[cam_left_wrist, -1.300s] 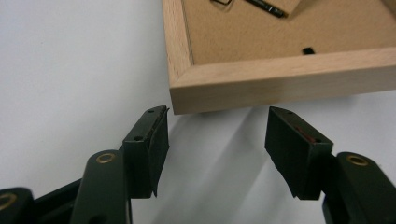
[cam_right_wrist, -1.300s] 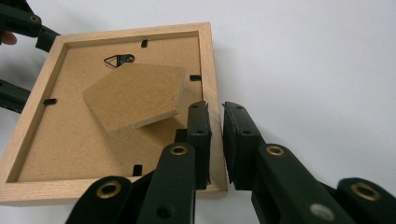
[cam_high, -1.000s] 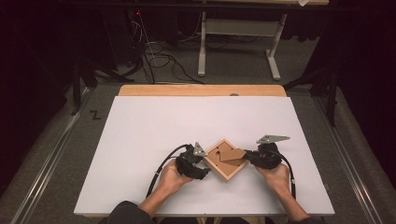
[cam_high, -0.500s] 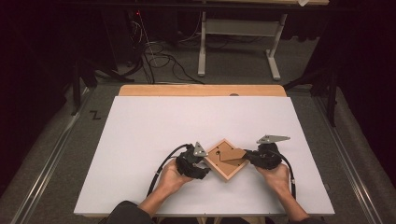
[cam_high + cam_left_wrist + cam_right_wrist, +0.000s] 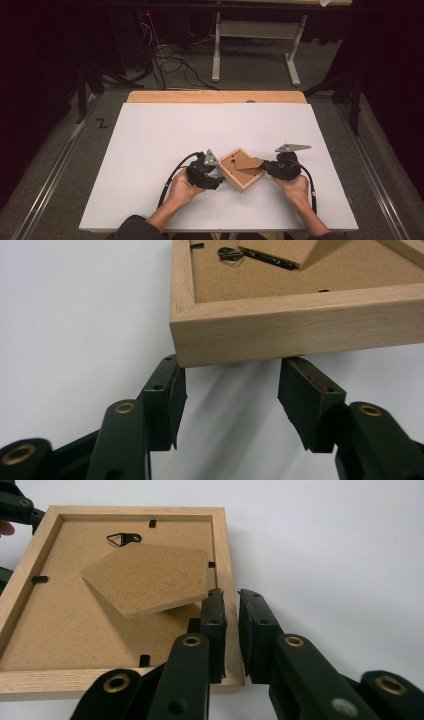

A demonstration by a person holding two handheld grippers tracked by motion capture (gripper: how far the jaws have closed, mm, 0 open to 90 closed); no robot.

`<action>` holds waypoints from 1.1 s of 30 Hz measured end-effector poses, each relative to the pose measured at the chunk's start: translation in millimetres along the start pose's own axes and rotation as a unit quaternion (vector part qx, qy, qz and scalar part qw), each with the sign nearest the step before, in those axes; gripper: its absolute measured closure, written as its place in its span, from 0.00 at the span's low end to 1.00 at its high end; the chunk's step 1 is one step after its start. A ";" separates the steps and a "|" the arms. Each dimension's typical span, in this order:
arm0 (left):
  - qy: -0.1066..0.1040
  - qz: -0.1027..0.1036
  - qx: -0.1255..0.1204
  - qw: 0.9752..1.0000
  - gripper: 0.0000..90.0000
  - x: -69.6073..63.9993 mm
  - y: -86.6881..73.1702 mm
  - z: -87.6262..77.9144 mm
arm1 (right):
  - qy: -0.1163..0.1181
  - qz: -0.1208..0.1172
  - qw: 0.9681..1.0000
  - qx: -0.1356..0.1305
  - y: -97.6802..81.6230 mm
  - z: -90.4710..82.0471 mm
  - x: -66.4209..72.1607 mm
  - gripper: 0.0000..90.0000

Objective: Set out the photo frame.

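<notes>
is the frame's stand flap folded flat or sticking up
Sticking up. In the right gripper view the stand flap lifts off the backing of the picture frame, its thick front edge raised with shadow beneath.

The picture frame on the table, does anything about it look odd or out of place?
Yes. The picture frame lies face down, turned cornerwise on the table, and its fibreboard stand sticks up off the backing board instead of lying flat. No damage visible.
</notes>
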State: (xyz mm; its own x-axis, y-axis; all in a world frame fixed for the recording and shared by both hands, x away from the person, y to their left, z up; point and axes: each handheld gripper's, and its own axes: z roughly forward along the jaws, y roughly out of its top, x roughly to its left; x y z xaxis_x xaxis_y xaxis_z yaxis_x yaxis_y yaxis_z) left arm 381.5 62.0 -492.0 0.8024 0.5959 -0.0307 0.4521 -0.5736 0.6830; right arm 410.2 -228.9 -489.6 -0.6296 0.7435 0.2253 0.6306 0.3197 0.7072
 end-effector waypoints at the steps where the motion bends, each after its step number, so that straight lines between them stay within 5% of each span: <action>1: 0.000 0.000 -0.001 1.000 0.50 0.1 0.0 -0.1 | 0.000 0.000 1.000 0.000 0.1 0.1 0.0 0.92; 31: -0.002 -0.023 -0.058 0.998 0.47 5.8 6.0 -17.6 | 0.036 0.010 0.999 0.008 4.9 14.3 3.9 0.92; 33: -0.011 -0.023 -0.066 0.997 0.49 4.7 6.8 -18.8 | 0.050 0.009 0.999 -0.001 5.7 15.5 5.7 1.00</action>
State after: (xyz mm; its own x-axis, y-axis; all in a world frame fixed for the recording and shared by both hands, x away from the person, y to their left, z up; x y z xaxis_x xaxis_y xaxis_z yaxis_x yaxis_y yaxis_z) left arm 381.0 71.4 -473.8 0.7910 0.6068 -0.0784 0.4339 -0.4660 0.7711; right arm 417.2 -213.8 -494.6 -0.6596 0.6874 0.3040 0.6419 0.3048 0.7036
